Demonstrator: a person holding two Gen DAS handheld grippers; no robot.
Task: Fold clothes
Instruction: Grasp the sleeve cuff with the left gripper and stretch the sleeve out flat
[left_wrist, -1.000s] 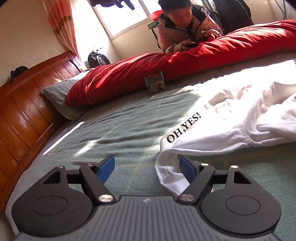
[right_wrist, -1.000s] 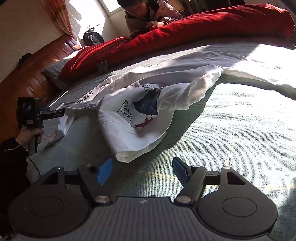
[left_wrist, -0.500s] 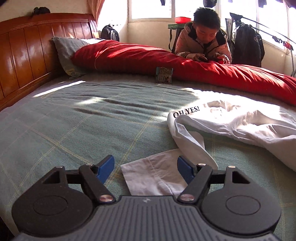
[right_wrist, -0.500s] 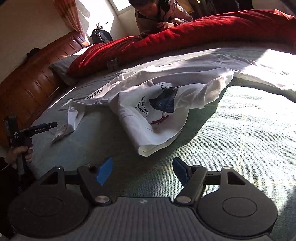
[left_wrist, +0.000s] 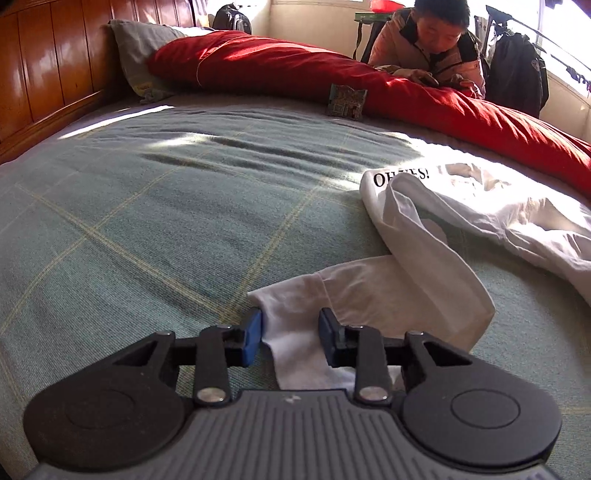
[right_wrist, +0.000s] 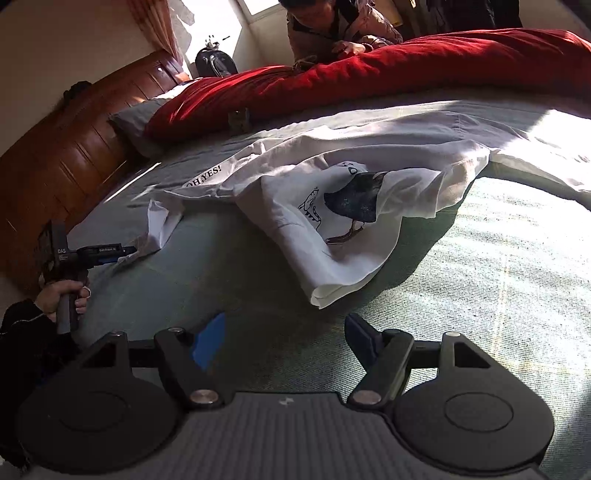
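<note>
Left gripper: the left gripper (left_wrist: 290, 334) leans low over the bed, its blue pads (left_wrist: 252, 335) closing on the end of a white sleeve (left_wrist: 373, 295); the cloth lies between the jaws, the left pad at its edge, the right pad apparently short of it, so no firm pinch shows yet.
Right gripper: the right gripper (right_wrist: 282, 338) hovers with jaws spread wide and nothing between them, above bare blanket (right_wrist: 498, 288) just short of the shirt's nearest folded corner.
Garment: a white long-sleeved shirt (right_wrist: 343, 206) sprawls crumpled across the green checked blanket, partly doubled over itself, its cartoon print (right_wrist: 347, 206) facing up.
Key relation: the sleeve runs away from the left gripper, forward and to the right, looping back to the shirt's body; its long axis roughly follows the gripper's pointing line, cuff end nearest the jaws.
Nearer hand: judged from both views, the left hand (right_wrist: 64, 295) owns the sleeve; the right is nearer the body hem.
Writing: "OH,YES!" (right_wrist: 204, 176) is printed in black on the shirt; the left gripper's body, seen from the right wrist, carries "DAS" (right_wrist: 61, 251) and a small label too fine to read with confidence.
Backdrop: a red quilt (left_wrist: 332, 77) along the far side, a wooden headboard (left_wrist: 48, 66), and a person in a jacket (left_wrist: 428, 48) leaning on the bed.
</note>
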